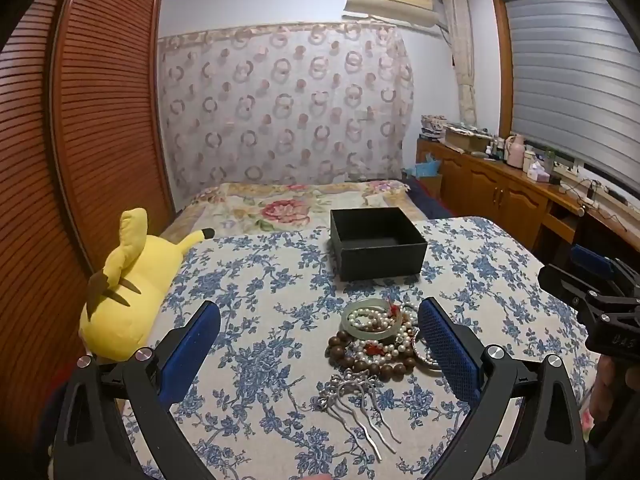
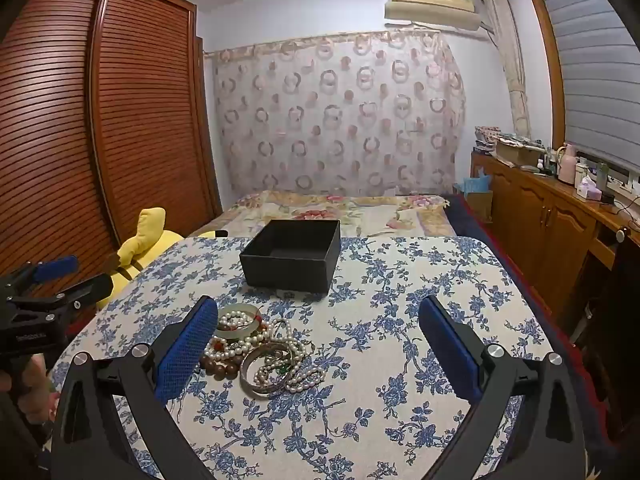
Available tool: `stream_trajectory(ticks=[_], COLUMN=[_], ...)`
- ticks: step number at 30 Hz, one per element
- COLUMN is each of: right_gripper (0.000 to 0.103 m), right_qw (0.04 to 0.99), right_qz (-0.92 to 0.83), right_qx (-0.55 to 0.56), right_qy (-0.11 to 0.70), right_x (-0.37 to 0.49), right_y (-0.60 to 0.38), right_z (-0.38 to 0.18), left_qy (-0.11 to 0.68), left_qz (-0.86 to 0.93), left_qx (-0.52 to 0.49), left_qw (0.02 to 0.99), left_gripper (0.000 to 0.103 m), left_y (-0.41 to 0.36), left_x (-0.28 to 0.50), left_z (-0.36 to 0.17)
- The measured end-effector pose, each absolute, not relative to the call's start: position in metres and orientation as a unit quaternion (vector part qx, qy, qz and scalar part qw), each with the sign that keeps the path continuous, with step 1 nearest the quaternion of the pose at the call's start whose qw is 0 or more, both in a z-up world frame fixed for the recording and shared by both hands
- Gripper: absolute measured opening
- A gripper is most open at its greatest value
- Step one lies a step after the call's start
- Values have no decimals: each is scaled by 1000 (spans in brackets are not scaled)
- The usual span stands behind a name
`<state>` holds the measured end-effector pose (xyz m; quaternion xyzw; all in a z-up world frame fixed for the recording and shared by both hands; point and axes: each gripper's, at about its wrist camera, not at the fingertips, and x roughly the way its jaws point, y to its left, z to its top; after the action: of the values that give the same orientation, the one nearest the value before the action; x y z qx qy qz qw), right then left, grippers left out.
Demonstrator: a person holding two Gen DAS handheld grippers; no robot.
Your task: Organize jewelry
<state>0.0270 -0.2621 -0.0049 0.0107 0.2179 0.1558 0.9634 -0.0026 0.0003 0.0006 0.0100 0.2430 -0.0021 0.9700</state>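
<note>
A pile of jewelry [image 1: 380, 336] lies on the blue-flowered tablecloth [image 1: 260, 300]: a pale green bangle [image 1: 372, 318], pearl strands, brown wooden beads [image 1: 362, 364] and a silver hair comb [image 1: 356, 404]. In the right wrist view the pile [image 2: 260, 348] shows a silver bangle [image 2: 264, 372]. An open, empty black box [image 1: 378, 242] stands behind the pile, also seen in the right wrist view [image 2: 294, 254]. My left gripper [image 1: 320, 344] is open and empty, the pile near its right finger. My right gripper [image 2: 320, 344] is open and empty, the pile near its left finger.
A yellow plush toy [image 1: 124, 296] lies at the table's left edge. A bed [image 1: 296, 204] with a floral cover lies behind the table. A wooden wardrobe [image 1: 80, 140] stands on the left, a low cabinet [image 1: 500, 184] with clutter on the right.
</note>
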Motion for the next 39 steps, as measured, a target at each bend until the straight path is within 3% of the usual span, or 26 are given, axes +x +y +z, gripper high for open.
stream_trajectory(ticks=[39], right_gripper=[101], right_qw=[963], right_qz=[155], right_qx=[8], right_qy=[219], right_x=[25], right_y=[-262], right_z=[-4], left_qy=[246], left_qz=[-4], left_qx=[12], left_qw=[969], left_gripper=[95], left_y=[-1], left_x=[0], left_z=[2])
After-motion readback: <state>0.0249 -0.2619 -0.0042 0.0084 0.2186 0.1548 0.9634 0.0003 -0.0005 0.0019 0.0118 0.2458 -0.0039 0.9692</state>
